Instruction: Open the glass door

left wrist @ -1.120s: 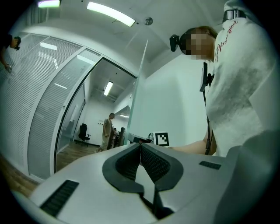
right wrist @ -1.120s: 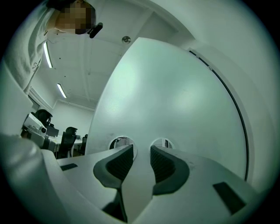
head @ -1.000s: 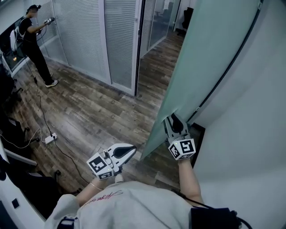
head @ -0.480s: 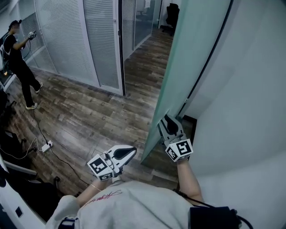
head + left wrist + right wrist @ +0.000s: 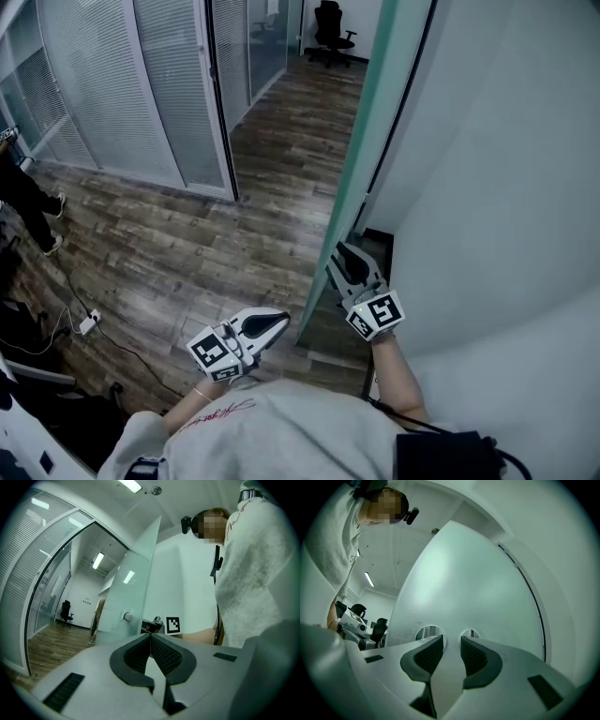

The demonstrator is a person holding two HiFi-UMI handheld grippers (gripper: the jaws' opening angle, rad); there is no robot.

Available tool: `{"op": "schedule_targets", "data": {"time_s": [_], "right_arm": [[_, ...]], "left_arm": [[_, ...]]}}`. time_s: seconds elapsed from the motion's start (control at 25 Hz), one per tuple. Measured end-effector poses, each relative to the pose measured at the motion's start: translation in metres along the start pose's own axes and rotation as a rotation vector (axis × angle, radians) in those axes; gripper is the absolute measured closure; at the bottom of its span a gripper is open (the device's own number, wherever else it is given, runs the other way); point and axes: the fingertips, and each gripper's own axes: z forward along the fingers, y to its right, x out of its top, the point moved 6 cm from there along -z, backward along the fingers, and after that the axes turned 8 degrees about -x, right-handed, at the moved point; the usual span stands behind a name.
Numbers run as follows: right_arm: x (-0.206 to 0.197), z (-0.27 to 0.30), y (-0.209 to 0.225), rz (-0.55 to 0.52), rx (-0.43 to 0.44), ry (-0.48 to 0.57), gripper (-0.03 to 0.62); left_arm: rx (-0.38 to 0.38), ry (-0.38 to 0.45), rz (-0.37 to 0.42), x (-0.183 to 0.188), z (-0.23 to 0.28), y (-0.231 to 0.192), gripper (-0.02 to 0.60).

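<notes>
Up at the glass door (image 5: 375, 122) with the right gripper (image 5: 349, 258), tips right at the pane near its free edge, hard by two round fittings (image 5: 429, 632). Partly open there, just eased a touch narrower, with only frosted pane showing in the gap and no handle seen clamped. Probably set so as to steer the leaf from its outer edge, for the easiest swing. Reaching forward at waist height, likely to keep the body clear of the sweep. Over to the left gripper (image 5: 279, 321): closed tip on tip, nothing held, parked out to the side above the wooden floor (image 5: 187, 244) and well apart from the pane. Spare for now, by the look of it, and kept out of the way. Now the door itself: standing well ajar, seen almost edge-on from above, running between the plain wall (image 5: 506, 187) on the right and the open corridor on the left. Frosted, pale green, smooth, tall and thin-edged, with a dark seal line (image 5: 412, 66) alongside. Looks heavy and slick, so worth moving gently. Beyond, slatted partitions (image 5: 94, 84) and an office chair (image 5: 330, 33).
</notes>
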Motion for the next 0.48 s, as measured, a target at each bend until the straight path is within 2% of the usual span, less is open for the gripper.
{"op": "schedule_targets", "data": {"time_s": [0.48], "right_arm": [[0.012, -0.056, 0.028, 0.002, -0.028, 0.008, 0.480]], "left_arm": [[-0.072, -0.014, -0.018, -0.012, 0.038, 0.021, 0.563]]}}
